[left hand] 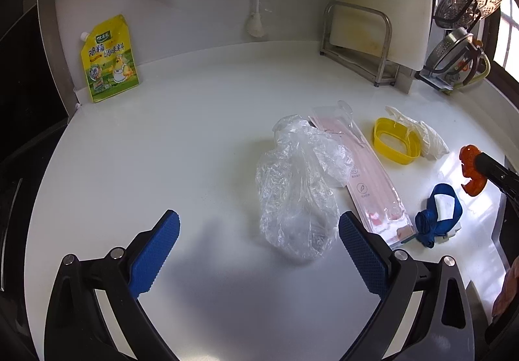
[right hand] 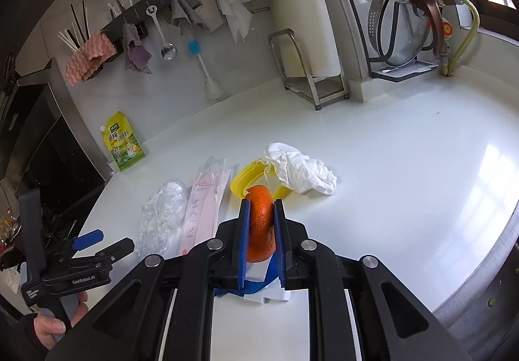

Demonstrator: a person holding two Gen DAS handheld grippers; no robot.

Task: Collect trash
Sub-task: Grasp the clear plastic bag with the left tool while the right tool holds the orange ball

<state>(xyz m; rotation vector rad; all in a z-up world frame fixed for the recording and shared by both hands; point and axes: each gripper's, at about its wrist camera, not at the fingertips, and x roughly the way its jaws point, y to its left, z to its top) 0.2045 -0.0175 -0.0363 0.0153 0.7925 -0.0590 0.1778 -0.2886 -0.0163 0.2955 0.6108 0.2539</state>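
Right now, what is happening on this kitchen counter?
A person is clearing trash from the white counter with two handheld grippers. The right gripper is shut on an orange peel. The left gripper is open near a crumpled clear plastic bag. A pink packet, a yellow ring, a white tissue and a blue strap lie on the counter.

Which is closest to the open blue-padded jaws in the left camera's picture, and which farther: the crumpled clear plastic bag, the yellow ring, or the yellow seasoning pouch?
1. Clear plastic bag: nearest, just ahead of the left gripper, toward its right finger.
2. Yellow ring: farther, off to the right.
3. Yellow seasoning pouch: farthest, standing against the back wall on the left.
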